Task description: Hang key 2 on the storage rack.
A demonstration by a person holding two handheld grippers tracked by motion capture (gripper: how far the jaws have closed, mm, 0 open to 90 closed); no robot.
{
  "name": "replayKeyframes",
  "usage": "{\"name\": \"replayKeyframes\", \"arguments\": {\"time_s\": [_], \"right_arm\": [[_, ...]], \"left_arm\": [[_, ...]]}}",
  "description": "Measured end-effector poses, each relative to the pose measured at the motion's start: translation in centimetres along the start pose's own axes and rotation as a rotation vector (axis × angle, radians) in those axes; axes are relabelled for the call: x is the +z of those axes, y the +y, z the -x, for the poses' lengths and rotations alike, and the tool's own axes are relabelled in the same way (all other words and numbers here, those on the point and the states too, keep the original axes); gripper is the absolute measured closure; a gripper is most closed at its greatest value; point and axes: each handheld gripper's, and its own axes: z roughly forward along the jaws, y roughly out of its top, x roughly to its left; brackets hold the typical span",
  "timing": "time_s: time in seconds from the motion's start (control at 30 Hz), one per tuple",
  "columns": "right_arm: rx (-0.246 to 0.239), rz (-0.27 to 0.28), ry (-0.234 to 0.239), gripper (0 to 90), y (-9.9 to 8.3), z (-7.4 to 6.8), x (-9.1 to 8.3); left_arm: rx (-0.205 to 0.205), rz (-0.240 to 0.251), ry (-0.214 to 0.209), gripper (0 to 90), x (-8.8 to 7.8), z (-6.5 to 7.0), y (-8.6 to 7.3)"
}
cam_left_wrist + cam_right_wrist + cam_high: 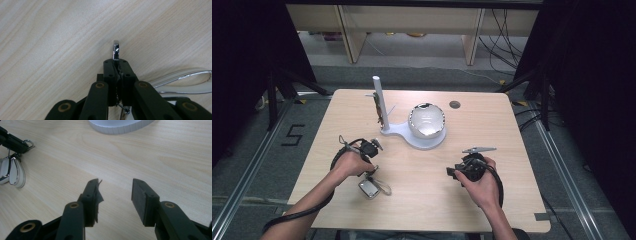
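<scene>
My left gripper (117,65) is shut on a small metal ring (115,50) that sticks out past its tips, just above the wooden table (492,125). The ring belongs to a keychain (370,188) with a silver tag and a clear loop (185,80), lying by my left hand. In the right gripper view the same ring (29,143) shows at the far left, with the silver tag (3,171) below it. My right gripper (116,192) stands open over bare wood with nothing between its fingers; in the high view the right gripper (456,172) is at the front right.
A white stand (419,139) with an upright pole (378,100) sits at the table's middle back, carrying a shiny round bowl (427,120). A brown item (376,109) hangs beside the pole. A dark round hole (455,104) lies near the far edge.
</scene>
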Motion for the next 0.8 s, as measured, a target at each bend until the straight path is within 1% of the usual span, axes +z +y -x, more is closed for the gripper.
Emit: {"name": "replayKeyframes", "arguments": {"time_s": [0.03, 0.07, 0.1, 0.13, 0.17, 0.23, 0.27, 0.3, 0.33, 0.4, 0.43, 0.47, 0.5, 0.57, 0.63, 0.67, 0.77, 0.8], "right_arm": [[0.001, 0.000, -0.005, 58.0, 0.0, 0.0, 0.0], [-0.002, 0.002, 0.002, 57.9, 0.0, 0.0, 0.0], [-0.014, 0.008, -0.002, 57.9, 0.0, 0.1, 0.0], [-0.056, 0.033, 0.005, 57.9, 0.1, 0.4, 0.2], [-0.055, 0.033, 0.005, 57.9, 0.1, 0.4, 0.2], [-0.006, 0.005, -0.002, 57.8, 0.0, 0.1, 0.0], [0.008, 0.000, 0.005, 57.8, 0.0, -0.1, 0.0], [-0.008, 0.003, -0.012, 57.8, 0.0, 0.1, 0.0], [-0.008, 0.007, -0.004, 57.8, 0.0, 0.0, 0.0], [-0.005, 0.006, -0.003, 57.9, 0.1, 0.0, -0.1], [-0.005, 0.006, -0.003, 57.9, 0.1, 0.0, -0.1], [-0.011, 0.011, -0.003, 57.8, 0.1, 0.0, -0.1], [-0.019, -0.014, -0.012, 57.9, 0.2, 0.1, -0.3], [-0.017, -0.012, -0.011, 57.9, 0.2, 0.1, -0.3], [-0.015, -0.011, -0.010, 57.9, 0.2, 0.1, -0.3], [-0.015, -0.011, -0.011, 57.9, 0.2, 0.1, -0.3], [-0.019, -0.009, -0.010, 57.9, 0.2, 0.1, -0.3], [-0.044, 0.013, 0.005, 57.9, 0.2, 0.2, -0.2]], "left_arm": [[-0.002, 0.000, -0.001, 86.0, 0.0, 0.0, 0.0], [0.005, 0.003, -0.003, 86.2, -0.1, 0.0, -0.1], [-0.025, 0.017, -0.013, 86.2, -0.1, 0.2, -0.2], [-0.031, 0.028, -0.015, 86.3, -0.1, 0.2, -0.2], [-0.003, 0.033, -0.008, 86.3, -0.3, -0.1, -0.3], [-0.027, 0.048, -0.009, 86.4, -0.5, -0.1, -0.4], [-0.009, 0.063, -0.001, 86.4, -0.7, -0.3, -0.5], [-0.032, 0.079, 0.001, 86.4, -0.9, -0.4, -0.6], [-0.023, 0.095, 0.010, 86.4, -1.1, -0.7, -0.6], [-0.035, 0.138, 0.025, 86.5, -1.6, -1.1, -0.8], [-0.035, 0.138, 0.025, 86.4, -1.6, -1.1, -0.8], [-0.052, 0.187, 0.050, 86.4, -1.9, -1.3, -0.9], [-0.062, 0.230, 0.060, 86.5, -2.3, -1.6, -1.1], [-0.068, 0.285, 0.078, 86.4, -2.7, -2.1, -1.3], [-0.092, 0.359, 0.094, 86.4, -3.0, -2.5, -1.5], [-0.092, 0.372, 0.100, 86.4, -3.2, -2.9, -1.6], [-0.128, 0.444, 0.133, 86.5, -3.7, -3.6, -1.8], [-0.136, 0.471, 0.150, 86.5, -3.8, -3.8, -1.8]]}}
